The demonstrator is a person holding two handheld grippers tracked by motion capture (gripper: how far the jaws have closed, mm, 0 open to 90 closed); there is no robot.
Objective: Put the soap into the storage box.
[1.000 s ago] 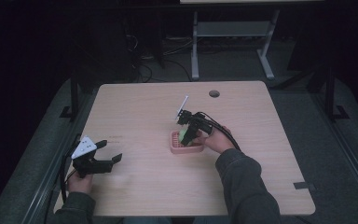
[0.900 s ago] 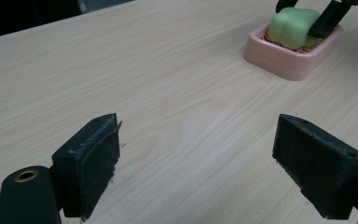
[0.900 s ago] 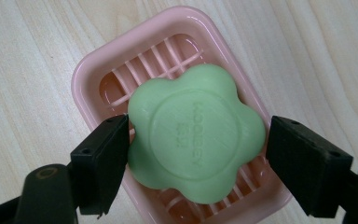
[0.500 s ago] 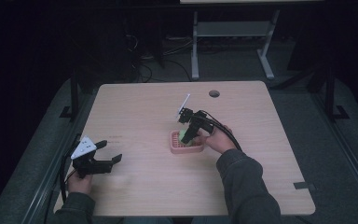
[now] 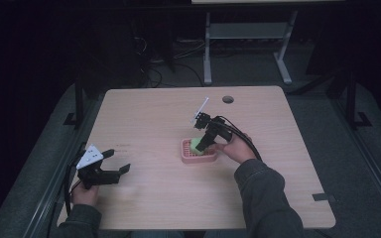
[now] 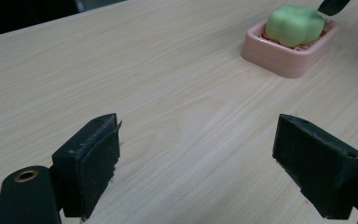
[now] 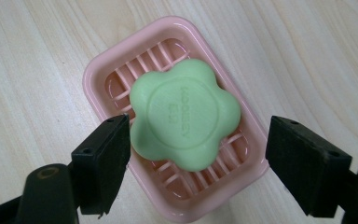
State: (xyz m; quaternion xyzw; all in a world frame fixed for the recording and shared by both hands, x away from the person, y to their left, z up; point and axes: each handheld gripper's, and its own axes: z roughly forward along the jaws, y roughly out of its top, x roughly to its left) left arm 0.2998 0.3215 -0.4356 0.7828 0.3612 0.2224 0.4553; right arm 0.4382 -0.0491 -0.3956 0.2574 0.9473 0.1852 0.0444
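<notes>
A green flower-shaped soap [image 7: 186,119] lies in a pink ribbed soap dish [image 7: 107,79] near the middle of the table. My right gripper [image 7: 198,154] hangs just above it, open, with one jaw on each side of the soap; the left jaw is close to the soap's edge. In the high view the right gripper [image 5: 202,144] points down at the soap [image 5: 195,145] and the dish [image 5: 198,158]. My left gripper [image 5: 116,161] is open and holds nothing near the table's front left. Its own view has the left gripper [image 6: 198,154] facing the soap [image 6: 293,24] in the dish [image 6: 284,58] farther off.
The light wooden table [image 5: 154,114] has a round cable hole [image 5: 228,99] at its far right. Beyond the far edge stands a grey metal frame [image 5: 248,34] on a dark floor. A dark tape mark [image 5: 325,197] lies at the front right corner.
</notes>
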